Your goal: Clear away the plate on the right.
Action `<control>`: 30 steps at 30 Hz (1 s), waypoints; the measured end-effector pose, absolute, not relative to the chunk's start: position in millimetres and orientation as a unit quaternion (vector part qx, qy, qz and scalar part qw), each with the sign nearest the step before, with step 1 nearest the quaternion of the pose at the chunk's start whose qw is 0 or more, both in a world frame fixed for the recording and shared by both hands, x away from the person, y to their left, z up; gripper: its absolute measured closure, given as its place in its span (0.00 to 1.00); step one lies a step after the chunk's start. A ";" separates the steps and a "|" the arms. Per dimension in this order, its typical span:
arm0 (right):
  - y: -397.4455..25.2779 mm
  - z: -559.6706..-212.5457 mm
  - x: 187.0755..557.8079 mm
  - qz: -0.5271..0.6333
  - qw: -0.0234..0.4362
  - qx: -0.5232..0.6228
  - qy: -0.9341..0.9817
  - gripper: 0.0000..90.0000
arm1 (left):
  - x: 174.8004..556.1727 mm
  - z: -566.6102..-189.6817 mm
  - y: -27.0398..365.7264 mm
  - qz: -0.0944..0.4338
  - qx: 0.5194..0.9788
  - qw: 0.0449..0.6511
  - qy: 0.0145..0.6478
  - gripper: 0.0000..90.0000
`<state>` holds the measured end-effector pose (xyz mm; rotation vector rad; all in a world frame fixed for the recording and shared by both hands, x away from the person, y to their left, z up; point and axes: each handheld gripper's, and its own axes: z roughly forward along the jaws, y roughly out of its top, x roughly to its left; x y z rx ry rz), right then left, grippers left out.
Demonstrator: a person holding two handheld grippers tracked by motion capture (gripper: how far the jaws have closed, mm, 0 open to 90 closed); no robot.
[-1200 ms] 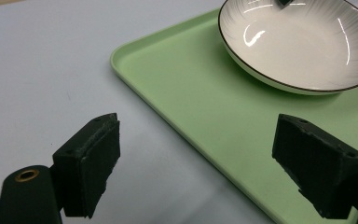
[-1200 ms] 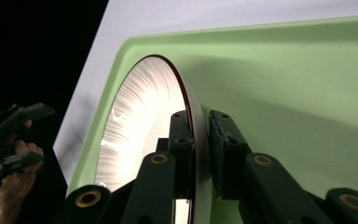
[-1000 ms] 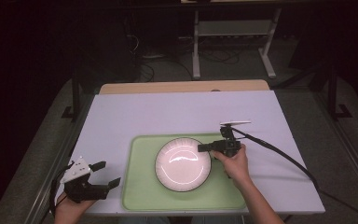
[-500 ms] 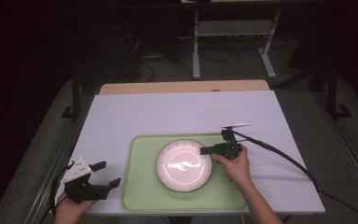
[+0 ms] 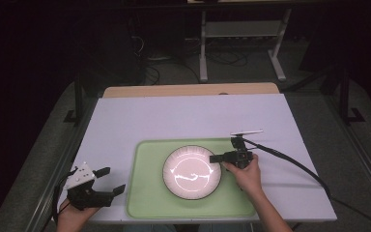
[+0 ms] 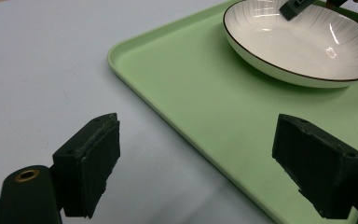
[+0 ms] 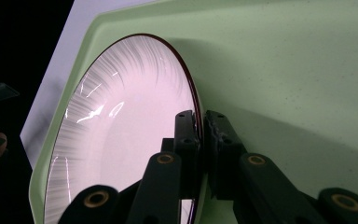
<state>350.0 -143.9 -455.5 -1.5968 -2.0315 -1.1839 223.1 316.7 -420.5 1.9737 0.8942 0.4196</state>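
The right gripper (image 7: 201,140) pinches the white plate's (image 5: 192,171) rim on the green tray (image 5: 147,193), seemingly tilting it; the left gripper (image 5: 110,180) hovers, fingers spread.

High overhead view; two close tool views; shared plate (image 5: 192,172) and tray (image 5: 147,200)

A flat light-green plastic tray (image 5: 149,193) lies on the near half of the big white table top (image 5: 174,118). A thin light-brown wooden strip (image 5: 188,90) runs along the table's far edge. Behind the table, a grey metal stand (image 5: 241,43) rests on the dark floor.
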 end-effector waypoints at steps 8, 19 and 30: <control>-152.0 -448.8 347.7 -0.423 0.109 -0.548 -0.714 0.81 | 223.0 -420.8 316.1 0.169 0.800 0.448 0.361 0.17; -167.4 -435.3 338.6 -0.450 0.068 -0.515 -0.726 0.63 | 223.4 -421.9 314.6 0.168 0.802 0.445 0.360 0.17; -180.9 -425.5 329.4 -0.457 0.016 -0.496 -0.738 0.54 | 224.0 -422.8 314.6 0.167 0.803 0.443 0.361 0.17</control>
